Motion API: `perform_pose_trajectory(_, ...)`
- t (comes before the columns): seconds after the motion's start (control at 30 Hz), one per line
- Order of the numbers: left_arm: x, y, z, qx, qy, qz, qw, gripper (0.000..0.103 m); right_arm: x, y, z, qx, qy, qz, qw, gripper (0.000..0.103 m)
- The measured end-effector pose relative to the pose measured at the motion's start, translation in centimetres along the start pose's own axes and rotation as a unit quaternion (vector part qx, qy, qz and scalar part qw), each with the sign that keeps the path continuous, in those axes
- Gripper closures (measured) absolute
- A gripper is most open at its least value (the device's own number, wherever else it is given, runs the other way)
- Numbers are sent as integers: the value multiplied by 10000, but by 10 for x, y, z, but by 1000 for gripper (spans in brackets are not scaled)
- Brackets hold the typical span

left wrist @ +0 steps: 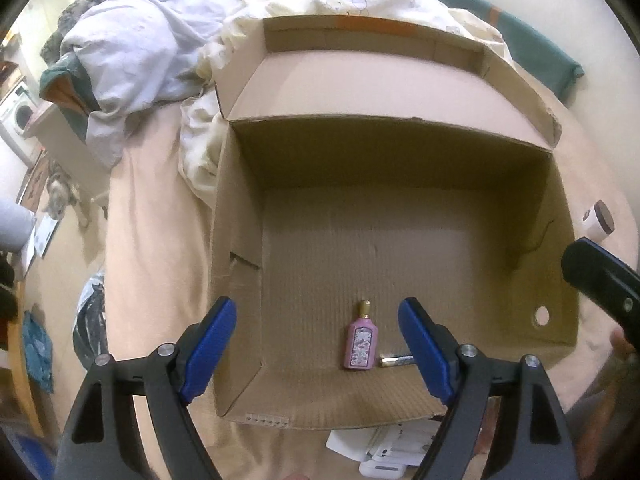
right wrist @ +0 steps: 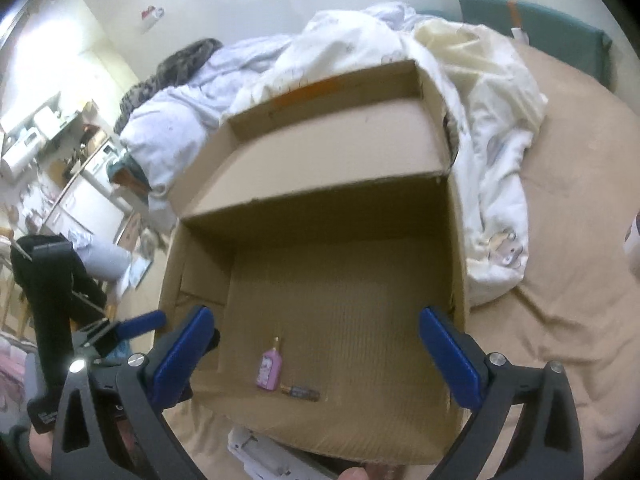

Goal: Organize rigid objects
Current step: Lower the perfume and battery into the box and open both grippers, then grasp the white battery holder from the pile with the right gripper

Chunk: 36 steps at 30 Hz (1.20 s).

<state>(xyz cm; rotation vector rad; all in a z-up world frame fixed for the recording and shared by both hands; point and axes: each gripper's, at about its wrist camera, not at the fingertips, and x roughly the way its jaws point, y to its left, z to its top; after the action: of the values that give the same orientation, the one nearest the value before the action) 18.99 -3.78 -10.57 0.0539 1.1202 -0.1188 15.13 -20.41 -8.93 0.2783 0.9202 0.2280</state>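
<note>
1. On the bed (left wrist: 152, 208), an open cardboard box (left wrist: 400, 240) sits flat on the peach sheet, lid folded back, ready for sorting.
2. Inside, near the front wall, a pink perfume bottle (left wrist: 360, 340) lies flat, touching a small battery (left wrist: 396, 361).
3. The left gripper (left wrist: 316, 344) hangs above them, its jaws spread wide, nothing between them.
4. The right gripper (right wrist: 316, 360) is likewise spread apart and empty.
5. Smooth hard bottle; ribbed, matte cardboard; rumpled soft bedding behind.
</note>
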Motion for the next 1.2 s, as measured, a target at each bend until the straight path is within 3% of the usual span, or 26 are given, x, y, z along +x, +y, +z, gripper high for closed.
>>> perform_pose_trajectory(0.33, -18, 3, -8, 117, -189, 209, 9995, 21, -8, 12, -2, -433, -100, -113, 9989, 0)
perform_pose_trajectory(0.73, -51, 42, -45, -354, 303, 191, 9987, 21, -26, 6, -17, -280, 137, 134, 9994, 0)
perform_pose_trajectory(0.97, -52, 53, -58, -549, 239, 186, 9980, 21, -21, 25, -52, -1093, 797, 237, 9905, 0)
perform_pose_trajectory(1.1, -50, 59, -56, -779, 266, 16, 9966, 21, -6, 39, -80, -1682, 1378, 443, 9751, 0)
perform_pose_trajectory(1.2, -54, 59, -52, -905, 213, -107, 9956, 21, 11, 46, -99, -2135, 1699, 219, 9618, 0)
